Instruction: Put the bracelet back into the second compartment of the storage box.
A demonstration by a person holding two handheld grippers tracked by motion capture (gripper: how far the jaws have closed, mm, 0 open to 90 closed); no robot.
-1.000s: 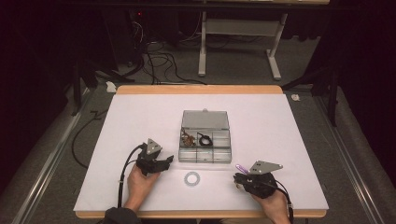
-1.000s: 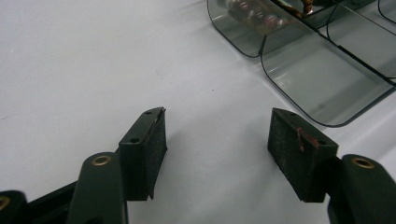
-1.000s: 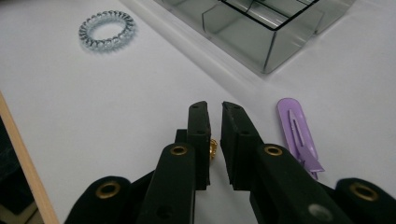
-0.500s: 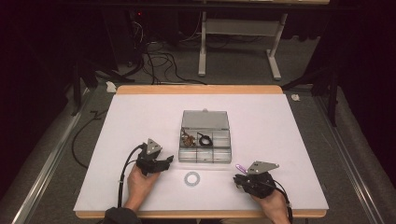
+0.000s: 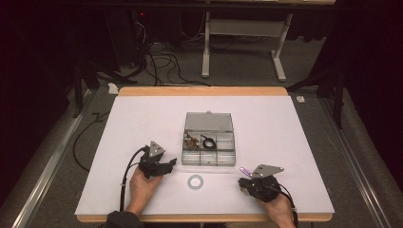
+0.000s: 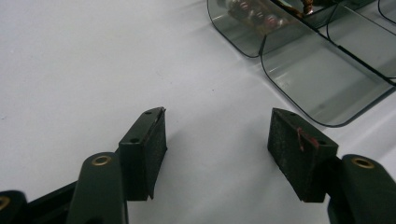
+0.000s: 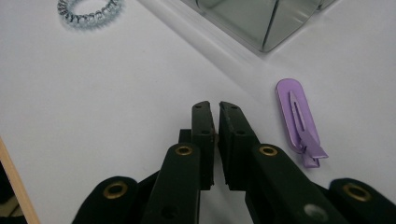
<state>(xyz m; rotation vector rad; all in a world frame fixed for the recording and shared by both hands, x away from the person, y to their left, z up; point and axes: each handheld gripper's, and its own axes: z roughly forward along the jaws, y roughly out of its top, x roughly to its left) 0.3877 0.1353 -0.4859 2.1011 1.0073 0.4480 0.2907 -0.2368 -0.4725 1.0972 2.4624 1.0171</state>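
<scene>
A clear compartment box (image 5: 209, 163) stands open at the table's middle, with a black ring (image 5: 207, 141) and a brown item (image 5: 191, 139) inside. My left gripper (image 5: 171, 164) rests left of the box, open, with bare table between its jaws (image 6: 217, 126); the box's smoky wall (image 6: 317, 70) lies ahead of it on the right. My right gripper (image 5: 243, 183) sits at the front right. Its jaws (image 7: 216, 109) have just been closing and stand shut with nothing between them. A purple hair clip (image 7: 299, 119) lies just beside them on the table (image 5: 245, 170).
A pale spiral hair ring (image 5: 195, 182) lies on the white table cover between the two hands, also at the top left of the right gripper view (image 7: 88, 9). The table's wooden front edge (image 5: 204, 218) runs close behind both hands.
</scene>
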